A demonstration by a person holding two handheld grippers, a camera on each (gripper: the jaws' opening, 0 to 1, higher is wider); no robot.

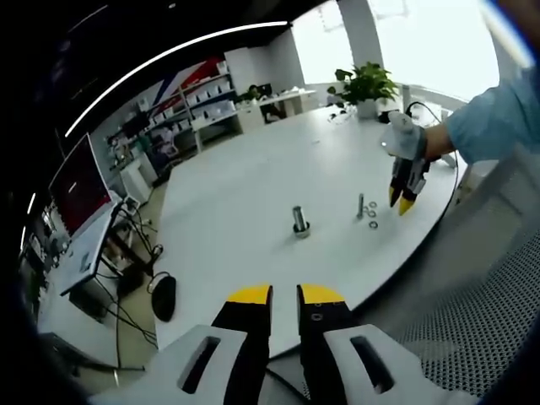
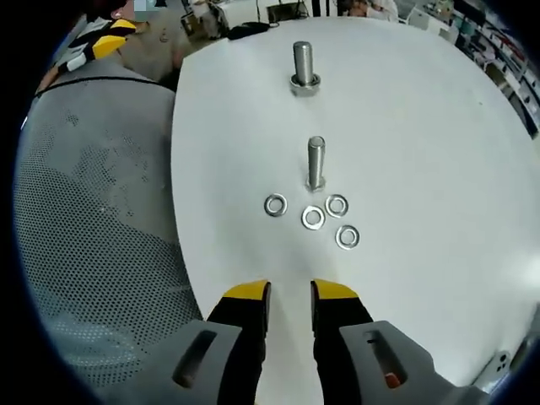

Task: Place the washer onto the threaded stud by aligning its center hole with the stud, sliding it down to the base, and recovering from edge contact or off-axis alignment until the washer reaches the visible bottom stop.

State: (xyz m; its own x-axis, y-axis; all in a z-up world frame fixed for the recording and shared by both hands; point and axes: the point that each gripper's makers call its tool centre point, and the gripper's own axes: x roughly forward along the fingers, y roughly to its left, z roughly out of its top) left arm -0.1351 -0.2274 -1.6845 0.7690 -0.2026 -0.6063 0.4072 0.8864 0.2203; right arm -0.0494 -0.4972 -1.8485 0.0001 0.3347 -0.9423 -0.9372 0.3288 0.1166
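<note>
Four flat silvery washers (image 2: 313, 218) are lying loose on the white desk (image 2: 439, 152), clustered beside an upright threaded stud (image 2: 315, 163) near the desk's edge. Both the left gripper (image 1: 283, 294) and right gripper (image 2: 289, 292) are hovering with jaws slightly parted, holding nothing.

Both grippers have light grey moulded bodies with slotted openings, black fingers and yellow tips: left gripper (image 1: 284, 297), right gripper (image 2: 289, 294). In the left gripper view the person's sleeve (image 1: 494, 118) is light blue.

White table (image 2: 439, 152) (studs (image 2: 315, 163), washers (image 2: 313, 218))
</note>
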